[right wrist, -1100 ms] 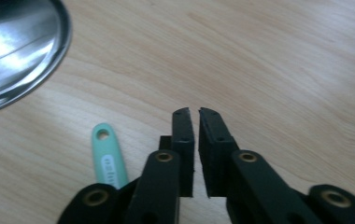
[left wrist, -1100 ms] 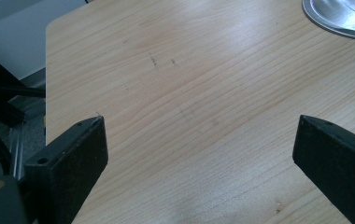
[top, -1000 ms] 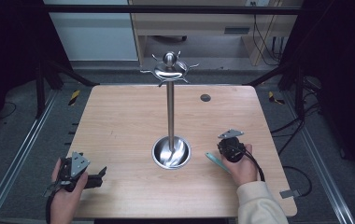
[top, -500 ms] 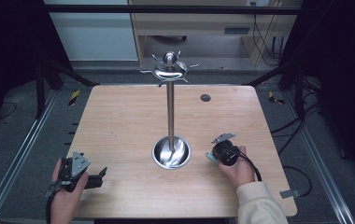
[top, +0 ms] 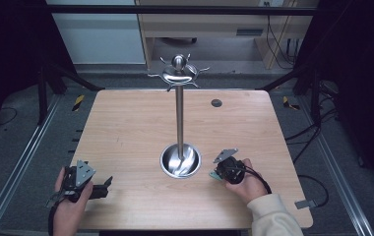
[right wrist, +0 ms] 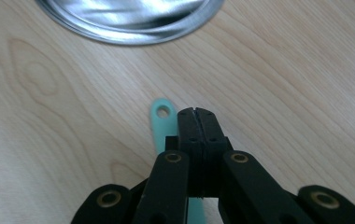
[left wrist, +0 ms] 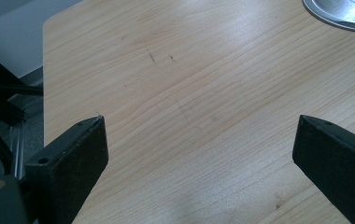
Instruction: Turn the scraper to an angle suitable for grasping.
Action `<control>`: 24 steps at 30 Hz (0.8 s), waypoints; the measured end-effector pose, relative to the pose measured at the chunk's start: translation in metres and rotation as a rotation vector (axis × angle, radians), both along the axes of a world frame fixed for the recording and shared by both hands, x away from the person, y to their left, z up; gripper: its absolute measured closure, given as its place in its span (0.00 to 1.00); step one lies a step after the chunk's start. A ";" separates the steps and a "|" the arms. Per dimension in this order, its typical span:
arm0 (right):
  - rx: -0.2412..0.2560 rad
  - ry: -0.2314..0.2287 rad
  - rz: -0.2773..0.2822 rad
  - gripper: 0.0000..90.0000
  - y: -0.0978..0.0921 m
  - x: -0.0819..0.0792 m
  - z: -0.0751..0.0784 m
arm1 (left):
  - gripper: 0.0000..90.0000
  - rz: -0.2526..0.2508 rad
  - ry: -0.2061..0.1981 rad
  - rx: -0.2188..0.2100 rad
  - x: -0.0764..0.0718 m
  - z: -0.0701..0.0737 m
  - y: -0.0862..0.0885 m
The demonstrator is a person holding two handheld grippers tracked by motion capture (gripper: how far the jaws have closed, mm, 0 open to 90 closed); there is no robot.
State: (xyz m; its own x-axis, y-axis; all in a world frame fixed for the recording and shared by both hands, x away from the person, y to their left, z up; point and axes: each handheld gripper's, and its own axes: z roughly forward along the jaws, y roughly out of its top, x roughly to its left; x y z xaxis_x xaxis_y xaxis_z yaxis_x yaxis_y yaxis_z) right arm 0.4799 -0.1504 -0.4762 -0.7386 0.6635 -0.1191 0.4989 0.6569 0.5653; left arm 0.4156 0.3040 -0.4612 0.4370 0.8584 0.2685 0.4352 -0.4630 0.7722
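Two grippers sit at the near edge of the tabletop [top: 126, 118] in the high view. The left gripper [top: 107, 183] rests near the front left corner. The right gripper [top: 216, 173] has come down and leftward over the last second, from farther out on the right to just beside the stand's [top: 179, 118] round base, and a bit of teal pokes out under its tip.

In the left gripper view, the jaws stand wide apart over bare wood, with nothing between them and the base rim [left wrist: 339, 14] far off at the top right.

In the right gripper view, the right gripper [right wrist: 197, 114] has its jaws pressed together, apparently empty. The teal handle [right wrist: 159, 126], with its hanging hole, lies flat on the tabletop just beside and under them, pointing at the base [right wrist: 133, 18]. Judging by this, the descent was an approach; the jaws must part before any grasp.
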 end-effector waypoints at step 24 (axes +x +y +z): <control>-0.158 0.152 0.106 0.91 -0.001 0.006 0.023 | 0.04 0.009 -0.005 -0.010 0.000 0.000 0.000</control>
